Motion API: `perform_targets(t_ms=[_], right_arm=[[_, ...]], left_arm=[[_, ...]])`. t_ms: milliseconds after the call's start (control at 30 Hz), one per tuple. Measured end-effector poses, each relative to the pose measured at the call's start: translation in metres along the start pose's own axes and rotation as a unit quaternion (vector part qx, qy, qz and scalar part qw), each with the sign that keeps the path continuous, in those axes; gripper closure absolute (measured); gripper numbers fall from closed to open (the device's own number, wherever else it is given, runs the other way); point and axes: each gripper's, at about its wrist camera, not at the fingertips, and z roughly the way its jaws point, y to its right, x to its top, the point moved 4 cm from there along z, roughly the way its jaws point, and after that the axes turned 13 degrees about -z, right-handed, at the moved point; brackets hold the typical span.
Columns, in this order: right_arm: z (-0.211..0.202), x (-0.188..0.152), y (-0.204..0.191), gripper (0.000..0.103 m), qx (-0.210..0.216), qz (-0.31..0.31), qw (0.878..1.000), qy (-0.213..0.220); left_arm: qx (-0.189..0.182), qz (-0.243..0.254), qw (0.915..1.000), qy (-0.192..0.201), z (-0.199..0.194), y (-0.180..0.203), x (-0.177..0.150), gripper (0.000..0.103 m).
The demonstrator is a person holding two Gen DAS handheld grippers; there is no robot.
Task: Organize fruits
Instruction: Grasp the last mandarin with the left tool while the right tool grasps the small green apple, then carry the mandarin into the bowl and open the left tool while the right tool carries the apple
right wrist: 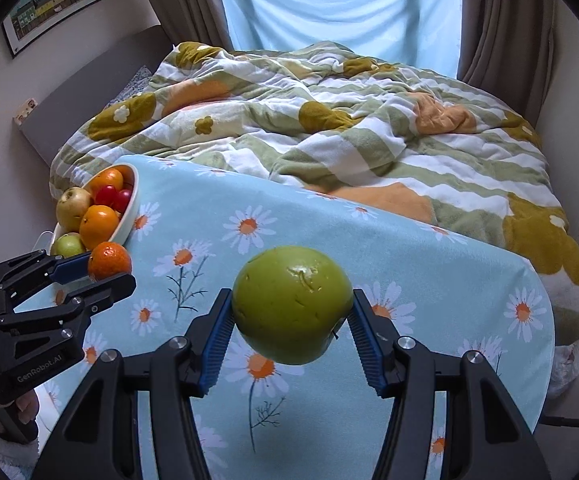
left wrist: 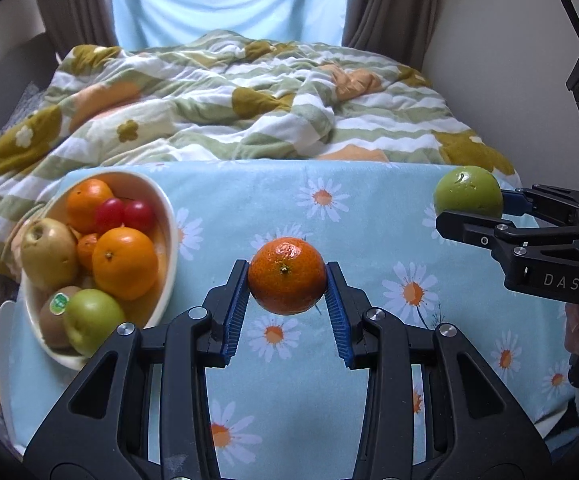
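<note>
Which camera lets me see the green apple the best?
The right wrist view: the green apple fills the middle, close up, gripped between the right gripper's blue pads. In the left wrist view the same apple is small, at the right edge, partly hidden by that gripper.

Both cameras ride close behind their tools, tilted down over the daisy-cloth table (left wrist: 369, 208) toward the bed (right wrist: 329, 120). The left view faces the fruit bowl (left wrist: 167, 216); both share table, bowl and bed.
</note>
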Motion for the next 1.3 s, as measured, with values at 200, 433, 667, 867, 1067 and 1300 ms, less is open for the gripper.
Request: perform_targets(t_ms=[200, 433, 667, 867, 1067, 1300], right_arm=[[-0.010, 0.023, -0.035, 0.051, 0.009, -0.017, 1.000, 0.006], [-0.009, 0.048, -0.078, 0.050, 0.014, -0.009, 1.000, 0.017], [0.003, 0.067, -0.119, 0.051, 0.012, 0.000, 1.000, 0.020], [0.018, 0.076, -0.150, 0.051, 0.011, 0.004, 1.000, 0.015], [0.034, 0.081, -0.172, 0.051, 0.007, 0.016, 1.000, 0.010], [0.051, 0.082, -0.186, 0.050, -0.001, 0.040, 0.999, 0.003]], left_arm=[[0.007, -0.017, 0.9997, 0.013, -0.030, -0.036, 0.011, 0.059], [0.015, -0.022, 0.9995, 0.018, -0.050, -0.091, 0.022, 0.059], [0.019, -0.024, 0.9994, 0.013, -0.051, -0.147, 0.027, 0.059], [0.025, -0.024, 0.9994, 0.004, -0.045, -0.191, 0.027, 0.059], [0.020, -0.024, 0.9994, -0.017, -0.025, -0.226, 0.022, 0.059], [-0.004, -0.021, 0.9991, -0.035, -0.004, -0.241, 0.021, 0.059]])
